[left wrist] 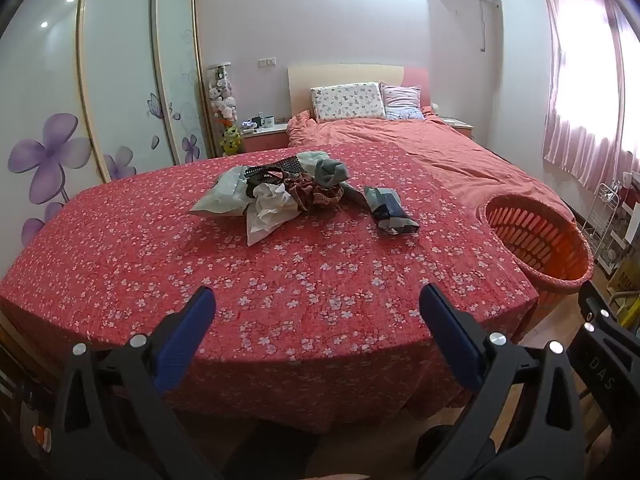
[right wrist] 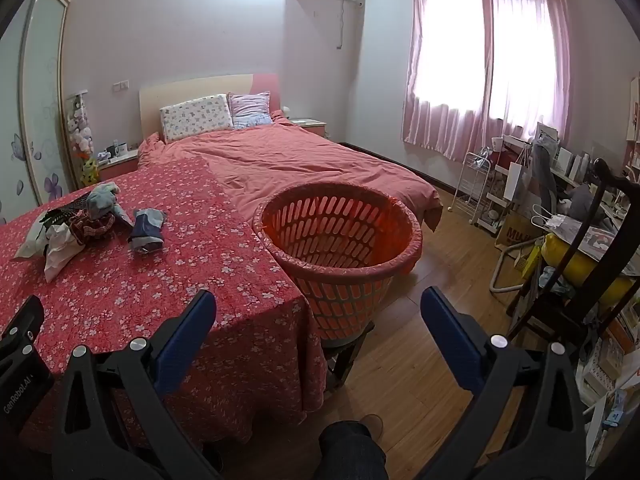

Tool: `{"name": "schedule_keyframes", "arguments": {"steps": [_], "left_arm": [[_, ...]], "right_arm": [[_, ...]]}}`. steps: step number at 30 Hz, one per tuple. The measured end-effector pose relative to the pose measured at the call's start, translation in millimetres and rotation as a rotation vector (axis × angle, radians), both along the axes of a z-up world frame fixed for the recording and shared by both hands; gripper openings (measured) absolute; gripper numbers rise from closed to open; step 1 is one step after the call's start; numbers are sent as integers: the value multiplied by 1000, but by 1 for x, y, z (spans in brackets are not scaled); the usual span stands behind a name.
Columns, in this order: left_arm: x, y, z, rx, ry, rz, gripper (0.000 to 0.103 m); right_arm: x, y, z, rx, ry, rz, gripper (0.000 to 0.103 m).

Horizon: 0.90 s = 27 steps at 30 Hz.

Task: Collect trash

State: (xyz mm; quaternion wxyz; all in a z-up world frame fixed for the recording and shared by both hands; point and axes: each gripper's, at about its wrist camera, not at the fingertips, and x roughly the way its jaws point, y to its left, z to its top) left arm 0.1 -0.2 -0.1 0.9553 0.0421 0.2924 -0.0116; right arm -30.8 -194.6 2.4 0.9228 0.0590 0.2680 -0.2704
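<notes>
A pile of trash (left wrist: 276,192) lies on the red flowered tablecloth (left wrist: 280,280): crumpled white paper (left wrist: 268,208), a pale plastic bag (left wrist: 220,196), a grey cloth lump (left wrist: 330,172), a checkered rag. A dark blue-grey packet (left wrist: 390,210) lies apart to its right. The pile (right wrist: 80,220) and packet (right wrist: 146,226) also show in the right wrist view. An orange slotted basket (right wrist: 340,252) stands at the table's right edge (left wrist: 536,240). My left gripper (left wrist: 316,304) is open and empty over the table's near edge. My right gripper (right wrist: 318,308) is open and empty before the basket.
A bed with a pink cover (right wrist: 300,160) lies behind the table. The basket sits on a dark stool (right wrist: 344,356) on the wood floor (right wrist: 432,280). A wardrobe with flower doors (left wrist: 120,80) is left. A cluttered desk, chair (right wrist: 580,260) and white rack (right wrist: 476,184) are right.
</notes>
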Motion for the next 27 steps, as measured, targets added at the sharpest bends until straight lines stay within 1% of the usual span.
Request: {"name": "schedule_keyframes", "arguments": {"steps": [27], "left_arm": [[0, 0, 0, -7, 4, 0, 99]], "right_arm": [[0, 0, 0, -2, -3, 0, 101]]}}
